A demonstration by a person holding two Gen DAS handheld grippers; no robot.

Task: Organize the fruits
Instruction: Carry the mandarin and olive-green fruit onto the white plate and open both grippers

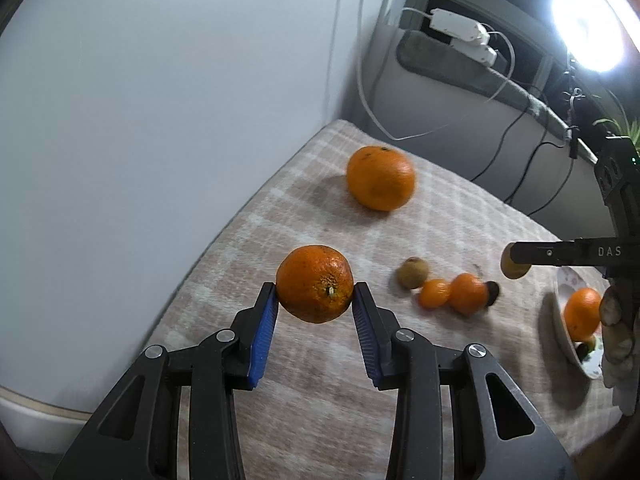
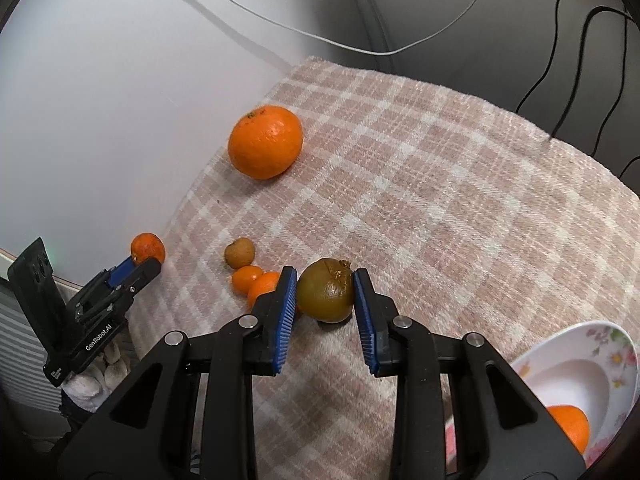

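An orange mandarin [image 1: 315,283] is clamped between the blue pads of the left hand-held gripper [image 1: 315,300] and is held clear of the checked cloth [image 2: 440,200] that covers the counter. A brownish-green fruit [image 2: 326,294] with a torn patch of skin at its top is gripped between the pads of the right hand-held gripper [image 2: 325,300]; whether it is lifted off the cloth cannot be told from the right wrist view.

Just behind the right gripper's left finger, a small brown fruit [image 2: 239,253] and two small orange fruits [image 2: 247,278] are seen, the nearer one partly hidden by that finger. A large orange [image 2: 265,142] lies well apart, near the cloth's far edge.

A floral bowl [image 2: 616,356] is cut off at the lower right corner, and an orange fruit [image 2: 572,426] inside it is half covered by the gripper body. Gloved fingers [image 2: 90,384] are partly visible under the left gripper.
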